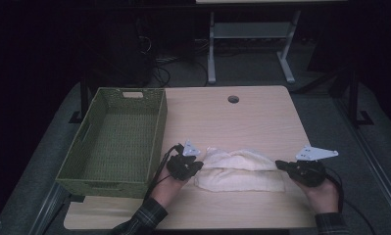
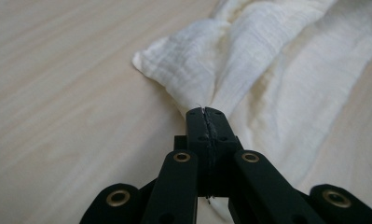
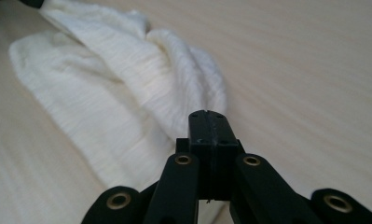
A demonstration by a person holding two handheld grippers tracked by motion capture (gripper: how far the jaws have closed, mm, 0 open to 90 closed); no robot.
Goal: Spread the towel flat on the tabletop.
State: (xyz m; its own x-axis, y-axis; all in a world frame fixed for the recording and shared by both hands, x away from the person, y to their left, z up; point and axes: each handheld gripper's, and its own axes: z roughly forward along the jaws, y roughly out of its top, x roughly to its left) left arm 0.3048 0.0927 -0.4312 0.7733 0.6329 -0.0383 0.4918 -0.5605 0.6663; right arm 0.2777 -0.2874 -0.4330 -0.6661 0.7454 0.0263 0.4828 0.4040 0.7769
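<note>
Here we hold the cloth (image 1: 239, 170) at both ends, one gripper to each side, so that it can be spread or folded along its length. The left gripper (image 1: 199, 165) has its jaws closed on a pinch of fabric at the cloth's left end; in the left gripper view (image 2: 206, 113) the weave gathers into pleats right at the tips, which indicates a firm bite. The right gripper (image 1: 280, 164) is likewise clamped on the right end, and in its own view (image 3: 207, 114) the fabric bunches into the closed jaws. The cloth lies on the table (image 1: 242, 117), near the front edge, partly doubled over, its upper layer rumpled between the two grips. The basket (image 1: 115, 142) stands to the left, just beside the cloth, and we judge it the likely destination.
</note>
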